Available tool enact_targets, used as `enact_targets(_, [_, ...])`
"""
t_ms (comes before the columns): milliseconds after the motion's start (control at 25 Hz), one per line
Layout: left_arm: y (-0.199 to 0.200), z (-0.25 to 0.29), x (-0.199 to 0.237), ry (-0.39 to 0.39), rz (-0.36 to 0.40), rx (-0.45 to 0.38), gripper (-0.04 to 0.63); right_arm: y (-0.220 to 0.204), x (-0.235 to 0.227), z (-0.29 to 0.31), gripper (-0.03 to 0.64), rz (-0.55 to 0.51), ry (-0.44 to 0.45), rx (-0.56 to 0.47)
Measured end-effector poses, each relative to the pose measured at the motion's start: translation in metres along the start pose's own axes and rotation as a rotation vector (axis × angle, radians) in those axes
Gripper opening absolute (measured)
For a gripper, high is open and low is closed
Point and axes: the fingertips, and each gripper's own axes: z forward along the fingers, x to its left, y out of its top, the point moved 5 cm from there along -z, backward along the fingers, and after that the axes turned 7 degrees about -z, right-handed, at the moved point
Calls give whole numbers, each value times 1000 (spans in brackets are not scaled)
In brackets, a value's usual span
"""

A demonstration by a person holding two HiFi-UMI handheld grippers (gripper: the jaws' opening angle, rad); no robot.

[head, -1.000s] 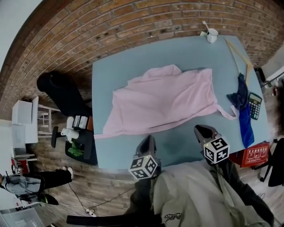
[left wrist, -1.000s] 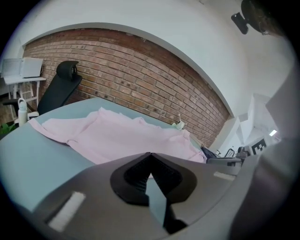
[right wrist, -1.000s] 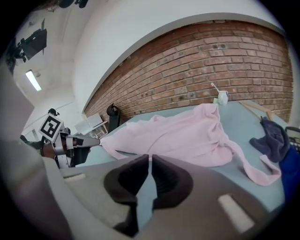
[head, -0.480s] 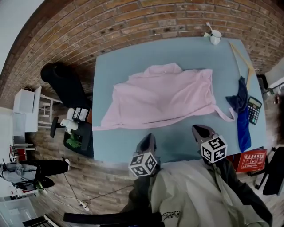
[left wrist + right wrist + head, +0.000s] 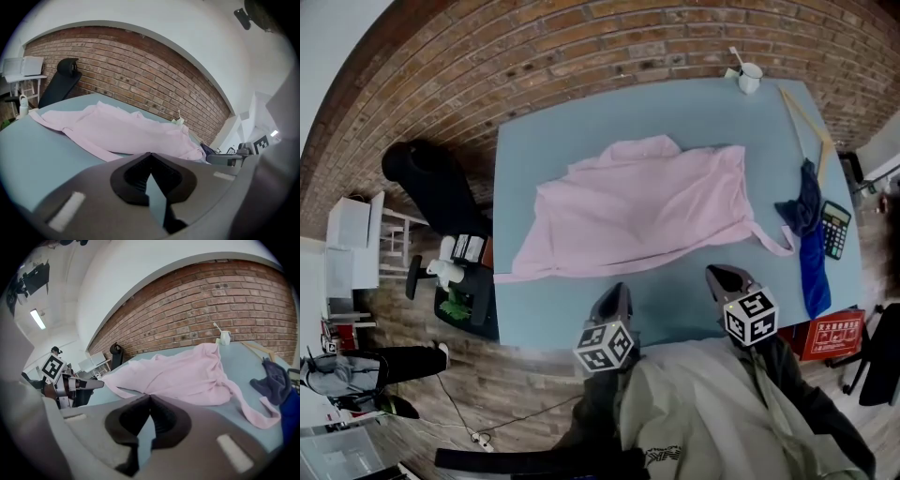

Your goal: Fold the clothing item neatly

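Ahead of the left gripper (image 5: 616, 291) and right gripper (image 5: 718, 274), both closed and empty, the pink shirt (image 5: 647, 211) lies rumpled on the table (image 5: 544, 141); folding likely needs jaws opening onto its hem.

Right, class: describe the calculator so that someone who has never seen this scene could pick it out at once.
Start at the blue-grey table by the brick wall and go to its right edge, past the pink shirt. There a blue cloth lies crumpled, with the calculator flat beside it, nearer the edge. It alone is dark, hard and covered in keys.
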Motion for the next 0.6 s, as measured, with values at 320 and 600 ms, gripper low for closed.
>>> enact_targets(320, [-1,11,-1,-22,8,32,8,-3,-5,-2,3,2,-33,9])
enact_targets(600, [2,10,5,-21,7,42,8,-2,2,5,3,-10,-31,24])
